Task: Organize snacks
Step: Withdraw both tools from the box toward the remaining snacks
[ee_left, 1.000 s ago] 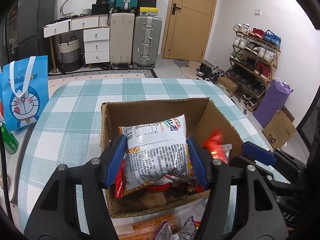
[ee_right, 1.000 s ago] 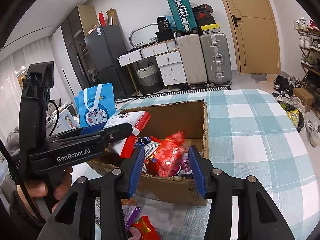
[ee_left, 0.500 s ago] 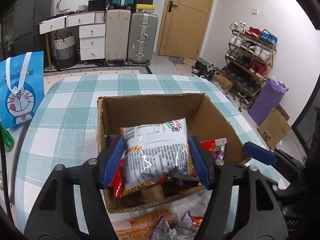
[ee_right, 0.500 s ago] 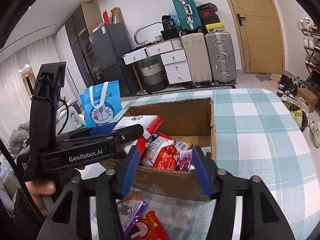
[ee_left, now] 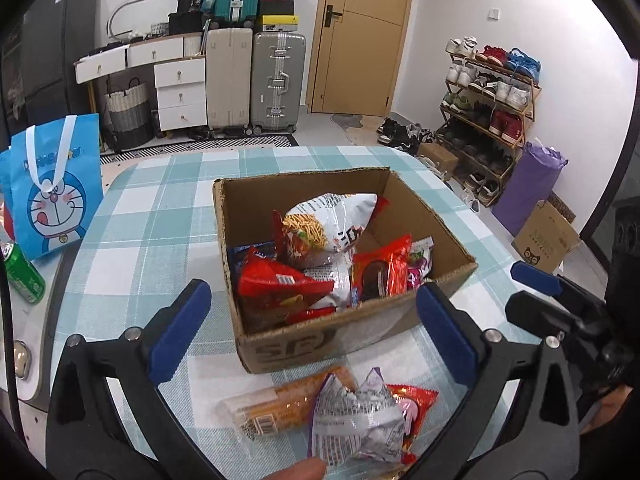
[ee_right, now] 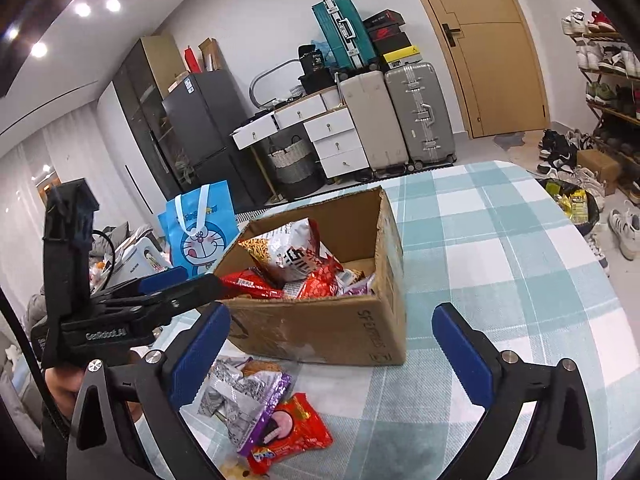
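Snacks in crinkled foil packets fill an open brown cardboard box [ee_left: 352,336] on the teal-checked desk [ee_left: 132,232]; a white noodle bag [ee_left: 328,220] lies on top among red packets. In the left wrist view, the left gripper [ee_left: 312,328] is seen opening wide and empty, whereas a second ago the noodle bag was clamped between its pads. In the right wrist view, the right gripper [ee_right: 332,344] is likewise opening with nothing held, its earlier red packet released; loose purple and red packets [ee_right: 260,412] lie before the box.
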A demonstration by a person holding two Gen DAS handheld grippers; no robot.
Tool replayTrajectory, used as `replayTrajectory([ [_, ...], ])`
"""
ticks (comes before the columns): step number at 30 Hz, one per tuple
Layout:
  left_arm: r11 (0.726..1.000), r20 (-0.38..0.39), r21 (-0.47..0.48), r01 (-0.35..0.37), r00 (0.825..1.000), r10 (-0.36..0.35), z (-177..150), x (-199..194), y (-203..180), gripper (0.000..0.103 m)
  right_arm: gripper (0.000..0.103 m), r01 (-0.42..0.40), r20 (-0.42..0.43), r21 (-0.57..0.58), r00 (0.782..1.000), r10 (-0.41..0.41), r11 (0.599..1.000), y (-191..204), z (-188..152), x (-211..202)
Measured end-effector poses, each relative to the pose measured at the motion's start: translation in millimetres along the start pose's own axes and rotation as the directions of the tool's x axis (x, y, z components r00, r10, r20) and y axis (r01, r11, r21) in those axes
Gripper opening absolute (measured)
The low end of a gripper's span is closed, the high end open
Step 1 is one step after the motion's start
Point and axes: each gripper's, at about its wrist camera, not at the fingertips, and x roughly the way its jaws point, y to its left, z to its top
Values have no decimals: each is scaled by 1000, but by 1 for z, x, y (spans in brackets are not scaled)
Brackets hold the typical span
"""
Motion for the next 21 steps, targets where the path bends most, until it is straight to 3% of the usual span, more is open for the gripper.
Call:
replayTrajectory([
  [21, 999, -33, -20, -41, 999, 40, -73, -67, 17, 102, 102, 2, -38, -93, 999, -5, 996, 18, -24, -30],
])
